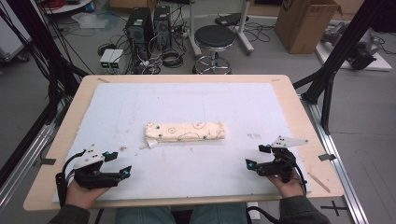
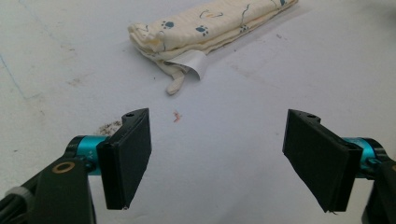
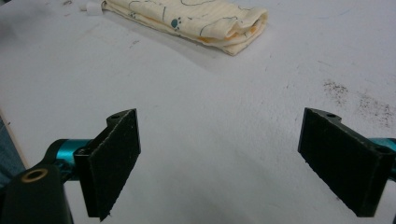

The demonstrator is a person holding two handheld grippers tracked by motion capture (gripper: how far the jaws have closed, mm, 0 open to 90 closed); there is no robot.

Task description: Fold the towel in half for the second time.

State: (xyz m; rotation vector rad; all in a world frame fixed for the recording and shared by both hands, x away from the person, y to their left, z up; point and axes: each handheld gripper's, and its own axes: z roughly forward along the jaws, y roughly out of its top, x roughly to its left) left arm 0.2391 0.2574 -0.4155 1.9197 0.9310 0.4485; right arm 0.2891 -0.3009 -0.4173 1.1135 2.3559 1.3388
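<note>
A cream cloth (image 1: 185, 132) printed with blue paw marks lies folded into a long narrow bundle at the middle of the white mat (image 1: 224, 100). A white label (image 2: 189, 60) and a loose tab stick out at its left end. My left gripper (image 1: 118, 164) rests open near the front left of the mat, a hand's width short of the cloth (image 2: 205, 25). My right gripper (image 1: 258, 156) stands open at the front right, facing the cloth's right end (image 3: 201, 21). Nothing lies between either pair of jaws.
The mat covers most of a pale wooden table (image 1: 65, 126). Dark smudges (image 3: 359, 100) mark the mat near the right gripper. Beyond the table stand a black stool (image 1: 214, 39), computer towers (image 1: 140, 28), a cardboard box (image 1: 306, 21) and cables on the floor.
</note>
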